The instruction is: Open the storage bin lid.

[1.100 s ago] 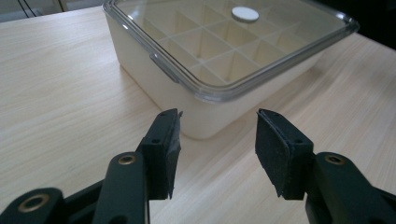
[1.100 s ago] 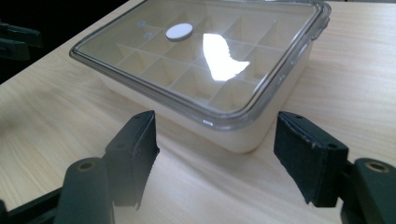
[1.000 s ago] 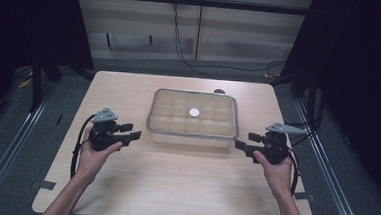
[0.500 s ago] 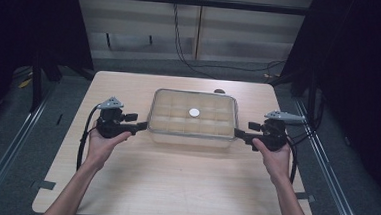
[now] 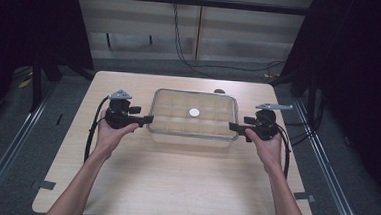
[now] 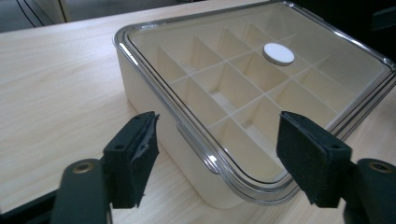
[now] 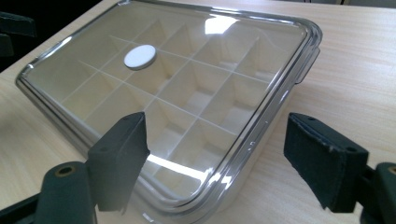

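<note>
A cream compartment box (image 5: 192, 131) with a clear lid (image 5: 194, 115) sits in the middle of the wooden table (image 5: 174, 176). A white round disc (image 5: 194, 112) lies on the lid's centre. My left gripper (image 5: 147, 119) is open at the box's left end, its jaws straddling the near left corner of the box (image 6: 219, 191). My right gripper (image 5: 233, 126) is open at the right end, jaws either side of a corner of the box (image 7: 219, 196). The disc (image 6: 278, 53) (image 7: 139, 56) shows beyond both pairs of jaws. Neither gripper holds anything.
Inside the box, dividers (image 6: 224, 88) form several empty cells. Black cables (image 5: 90, 136) trail from each gripper. Bare table lies in front of the box and to both sides. Dark frames and floor rails (image 5: 11, 141) flank the table.
Both grippers have moved inward and forward from the table's sides until their open jaws reach the box's left and right ends. The box has stayed put.
</note>
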Motion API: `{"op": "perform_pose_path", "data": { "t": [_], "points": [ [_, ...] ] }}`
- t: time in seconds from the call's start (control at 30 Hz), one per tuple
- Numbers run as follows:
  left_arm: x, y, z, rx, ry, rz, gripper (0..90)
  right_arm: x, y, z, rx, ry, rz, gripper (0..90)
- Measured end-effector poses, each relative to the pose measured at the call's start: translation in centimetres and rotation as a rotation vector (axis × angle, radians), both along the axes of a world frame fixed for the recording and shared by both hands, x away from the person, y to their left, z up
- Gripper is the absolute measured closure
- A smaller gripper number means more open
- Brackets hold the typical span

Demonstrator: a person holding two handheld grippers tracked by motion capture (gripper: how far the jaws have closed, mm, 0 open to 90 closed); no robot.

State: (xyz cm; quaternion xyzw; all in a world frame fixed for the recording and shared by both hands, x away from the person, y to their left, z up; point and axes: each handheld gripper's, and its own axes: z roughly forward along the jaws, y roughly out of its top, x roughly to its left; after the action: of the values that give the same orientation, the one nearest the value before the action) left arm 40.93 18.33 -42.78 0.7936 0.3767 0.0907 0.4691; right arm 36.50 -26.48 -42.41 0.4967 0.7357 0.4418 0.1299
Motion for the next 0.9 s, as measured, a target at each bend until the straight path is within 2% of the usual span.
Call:
{"op": "perform_pose_path", "data": {
  "t": [0.17,0.2,0.27,0.43,0.47,0.53,0.6,0.63,0.73,0.77,0.9],
  "points": [
    [0.2,-0.4,-0.9,0.015,0.032,0.001,24.7,0.7,0.2,-0.8,-0.012,0.032,0.009,21.1],
    [0.3,-0.6,-1.1,0.028,0.034,-0.010,24.2,0.8,0.4,-1.0,-0.022,0.041,0.012,20.3],
    [0.4,-0.7,-1.1,0.026,0.036,-0.011,24.1,0.9,0.5,-1.1,-0.024,0.045,0.013,20.1],
    [0.6,-0.9,-1.3,0.026,0.053,-0.026,22.5,1.4,0.5,-1.6,-0.007,0.061,0.020,19.1],
    [0.6,-1.0,-1.5,0.025,0.058,-0.026,21.9,1.5,0.6,-1.8,-0.007,0.079,0.036,19.0],
    [0.6,-1.0,-1.6,0.024,0.064,-0.028,21.5,1.5,0.7,-1.9,-0.015,0.082,0.035,18.8],
    [0.7,-1.1,-1.8,0.038,0.068,-0.027,21.4,1.7,0.9,-2.0,-0.013,0.090,0.038,18.8],
    [0.8,-1.2,-2.0,0.023,0.080,-0.031,19.6,1.8,1.0,-2.1,-0.015,0.095,0.040,18.4],
    [0.9,-1.4,-2.0,0.019,0.088,-0.036,19.7,2.0,1.3,-2.2,-0.019,0.102,0.041,16.7],
    [0.9,-1.4,-2.0,0.020,0.090,-0.040,19.9,2.2,1.5,-2.2,-0.026,0.103,0.043,13.7],
    [0.9,-1.8,-2.0,0.016,0.090,-0.059,20.0,2.5,2.0,-2.3,-0.036,0.107,0.032,12.8]
  ]
}}
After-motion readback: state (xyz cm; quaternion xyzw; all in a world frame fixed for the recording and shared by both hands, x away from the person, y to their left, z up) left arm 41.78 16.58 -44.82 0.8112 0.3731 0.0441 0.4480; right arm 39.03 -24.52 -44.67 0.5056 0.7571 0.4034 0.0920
